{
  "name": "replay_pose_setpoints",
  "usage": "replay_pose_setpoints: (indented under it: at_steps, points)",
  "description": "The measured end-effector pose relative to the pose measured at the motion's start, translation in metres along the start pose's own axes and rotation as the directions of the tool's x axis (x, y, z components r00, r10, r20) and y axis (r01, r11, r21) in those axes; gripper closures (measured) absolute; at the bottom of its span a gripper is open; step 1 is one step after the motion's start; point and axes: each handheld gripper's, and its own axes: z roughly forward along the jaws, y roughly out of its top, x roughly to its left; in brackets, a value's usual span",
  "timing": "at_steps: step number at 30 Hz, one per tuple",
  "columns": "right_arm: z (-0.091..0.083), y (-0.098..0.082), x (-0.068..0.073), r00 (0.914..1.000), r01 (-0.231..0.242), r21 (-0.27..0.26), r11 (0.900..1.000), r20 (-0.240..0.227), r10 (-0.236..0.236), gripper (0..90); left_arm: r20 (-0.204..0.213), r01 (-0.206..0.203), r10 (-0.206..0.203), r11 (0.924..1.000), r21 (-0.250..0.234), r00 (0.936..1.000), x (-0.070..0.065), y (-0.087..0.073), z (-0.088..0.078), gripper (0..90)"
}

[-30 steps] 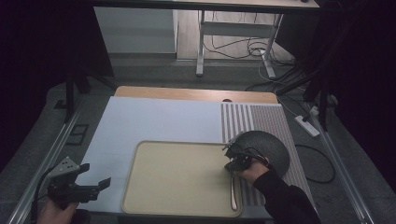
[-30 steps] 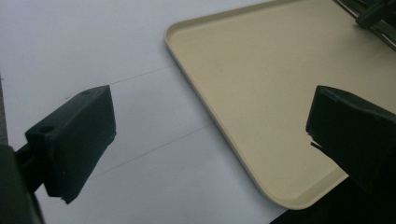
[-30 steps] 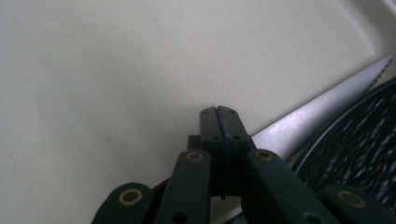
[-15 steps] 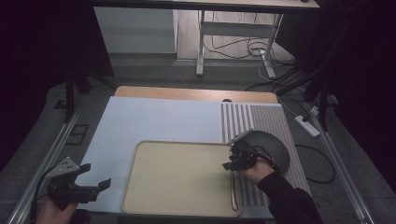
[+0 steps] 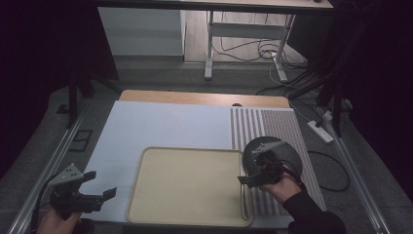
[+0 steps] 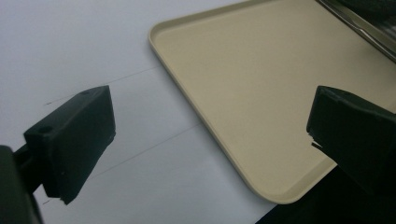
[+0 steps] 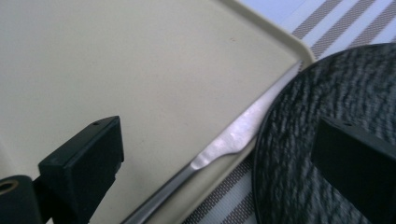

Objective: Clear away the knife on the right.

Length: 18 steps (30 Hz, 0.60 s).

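Note:
A beige tray [image 5: 190, 185] lies on the pale blue mat [image 5: 156, 126]. A silver utensil [image 5: 243, 204] rests along the tray's right rim [image 7: 299, 46], its handle [image 7: 233, 135] running under my right gripper [image 7: 219, 163]. That gripper [image 5: 251, 175] hovers over the rim beside a black plate [image 5: 277, 153]. Its jaws have just been opening and now stand wide apart, pressing on nothing. My left gripper [image 5: 101, 184] waits open at the table's near left, its jaws [image 6: 210, 135] spanning the tray's near corner [image 6: 280, 196] without touching it.
The black plate [image 7: 327, 93] sits on a grey striped mat [image 5: 292, 131] right of the tray. A wooden table edge [image 5: 204, 97] runs along the back. Beyond it stand desk legs and floor cables [image 5: 263, 48]. Metal rails [image 5: 53, 156] flank the table.
My right gripper's jaws have gone from shut to wide open, and the hand has lifted and shifted a little. The utensil stays lying on the tray's right rim. The left gripper has not moved.

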Motion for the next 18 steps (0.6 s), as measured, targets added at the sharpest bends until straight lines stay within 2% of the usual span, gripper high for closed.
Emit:
replay_pose_setpoints:
  at_steps: [4, 10, 18]
  points:
    - [-0.009, -0.007, -0.001, 0.9999, -0.008, -0.039, 0.999, 0.013, 0.009, 1.4, -0.002, -0.001, 0.001, 1.0, 0.002, 1.0, 0.0, 0.0, 0.0, 2.2]
    - [-0.017, -0.017, 0.002, 0.9987, -0.006, -0.071, 0.997, 0.049, 0.01, 0.0, -0.007, 0.004, -0.004, 1.0, 0.003, 1.0, 0.0, 0.0, 0.0, 2.2]
    - [-0.029, -0.03, 0.001, 0.9968, -0.024, -0.096, 0.995, 0.073, 0.031, 0.0, -0.009, 0.009, -0.009, 1.0, 0.002, 0.9999, 0.0, 0.0, 0.0, 2.1]
